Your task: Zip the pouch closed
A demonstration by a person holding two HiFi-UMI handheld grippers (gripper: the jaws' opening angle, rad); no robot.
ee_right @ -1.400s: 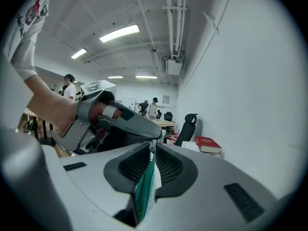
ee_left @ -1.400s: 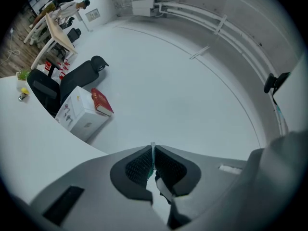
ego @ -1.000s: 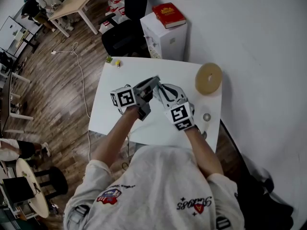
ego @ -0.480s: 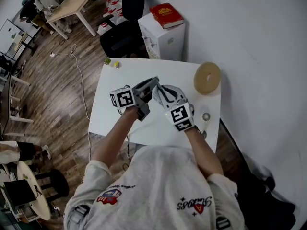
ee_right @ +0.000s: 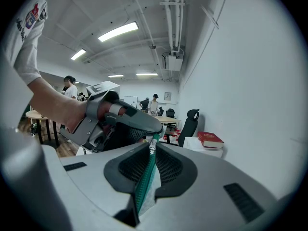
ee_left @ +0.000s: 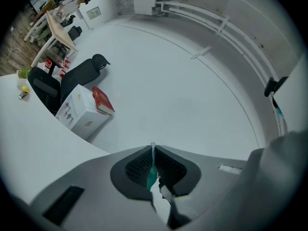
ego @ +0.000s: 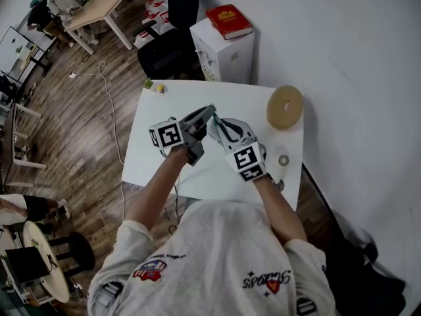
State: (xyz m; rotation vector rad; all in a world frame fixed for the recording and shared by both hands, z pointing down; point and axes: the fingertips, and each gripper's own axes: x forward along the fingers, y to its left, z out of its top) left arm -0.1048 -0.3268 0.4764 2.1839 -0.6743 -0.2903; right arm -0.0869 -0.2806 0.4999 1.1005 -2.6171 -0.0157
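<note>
Left gripper (ego: 210, 114) and right gripper (ego: 215, 125) meet over the table (ego: 154, 160), centre frame.
Pouch (ee_right: 146, 182) sits between both jaw pairs; disc (ego: 285, 107) on the table's upper right; book (ego: 230, 20) on the cabinet (ego: 227, 54) above.

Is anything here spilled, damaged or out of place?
Nothing stands out. The left gripper and right gripper both clamp the pouch above the table; a tan roll lies flat on it.

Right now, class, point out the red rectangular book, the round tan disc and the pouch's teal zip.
red rectangular book (ego: 230, 20), head view, its front cover.
round tan disc (ego: 279, 114), head view, its flat face.
teal zip (ee_right: 144, 184), right gripper view, its teeth.
</note>
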